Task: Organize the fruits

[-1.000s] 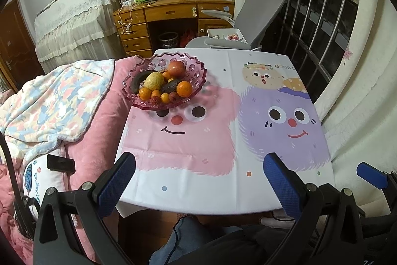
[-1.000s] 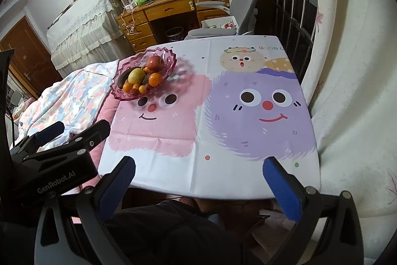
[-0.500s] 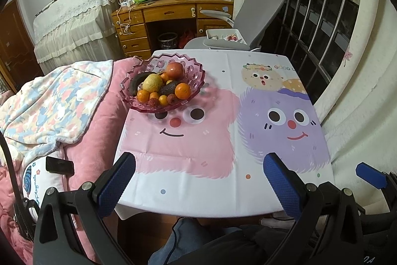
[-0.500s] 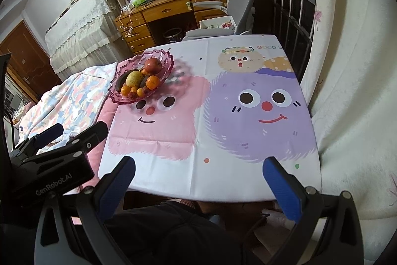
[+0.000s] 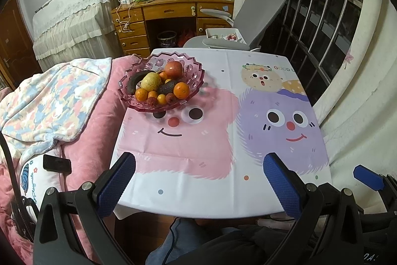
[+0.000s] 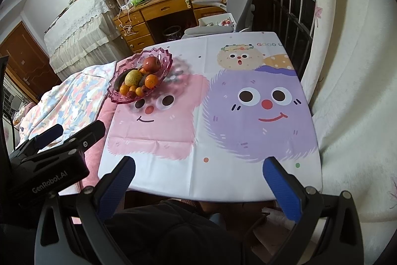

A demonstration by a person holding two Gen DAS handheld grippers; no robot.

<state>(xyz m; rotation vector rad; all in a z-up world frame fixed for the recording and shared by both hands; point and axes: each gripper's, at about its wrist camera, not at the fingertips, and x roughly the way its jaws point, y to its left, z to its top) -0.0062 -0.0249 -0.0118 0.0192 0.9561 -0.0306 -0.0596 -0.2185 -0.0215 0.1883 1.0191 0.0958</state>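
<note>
A pink glass fruit bowl [image 5: 193, 73] stands at the table's far left corner; it also shows in the right wrist view [image 6: 163, 58]. It holds a red apple [image 5: 173, 69], a yellow-green pear [image 5: 150, 80], an orange [image 5: 181, 90], a dark avocado [image 5: 166, 88], a dark banana [image 5: 135, 81] and several small fruits. My left gripper [image 5: 199, 178] is open and empty above the table's near edge, far from the bowl. My right gripper [image 6: 199, 180] is open and empty at the near edge. The left gripper's body [image 6: 49, 160] shows at the left of the right wrist view.
The table wears a cartoon cloth [image 5: 248, 140] with a pink and a purple face. A bed with a pink blanket [image 5: 82, 131] touches the table's left side. A grey office chair [image 5: 258, 14] and a wooden desk [image 5: 171, 11] stand behind. A curtain [image 6: 352, 91] hangs at the right.
Both grippers have drifted a little forward over the table's near edge. The bowl and fruit have not moved. Both stay open.
</note>
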